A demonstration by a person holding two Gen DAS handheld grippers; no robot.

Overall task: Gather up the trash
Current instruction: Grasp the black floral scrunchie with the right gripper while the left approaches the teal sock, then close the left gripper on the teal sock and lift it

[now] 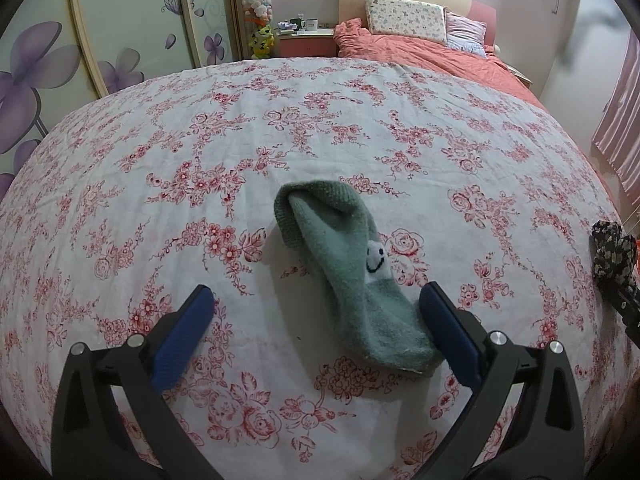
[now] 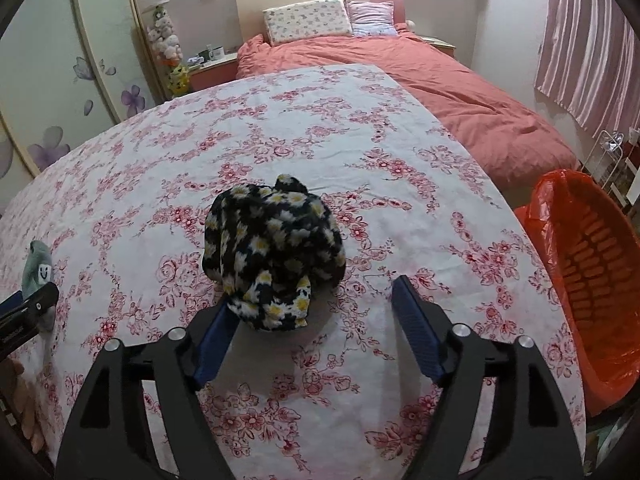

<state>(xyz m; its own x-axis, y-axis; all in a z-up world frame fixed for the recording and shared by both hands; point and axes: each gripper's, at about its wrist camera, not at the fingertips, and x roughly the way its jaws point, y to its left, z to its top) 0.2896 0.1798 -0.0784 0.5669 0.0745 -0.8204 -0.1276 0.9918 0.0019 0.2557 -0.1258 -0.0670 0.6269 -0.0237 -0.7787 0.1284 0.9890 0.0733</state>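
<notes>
a: left wrist view: left gripper [image 1: 316,300] is hovering with fingers spread wide over the green sock [image 1: 352,276], gripping nothing. sock is lying mid-cloth on the floral tablecloth [image 1: 120,184].

b: right gripper [image 2: 316,292] is standing wide too, the daisy-print bundle [image 2: 276,252] touching its left finger, not clamped. bundle is sitting mid-cloth; the orange-lined bin [image 2: 592,272] is standing off the cloth's right edge.

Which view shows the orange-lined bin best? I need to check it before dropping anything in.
The right wrist view. The bin stands at the right edge beside the floral-covered table, its orange liner and ribbed inner wall showing, though the frame edge cuts off part of it. The left wrist view does not show it at all.
</notes>
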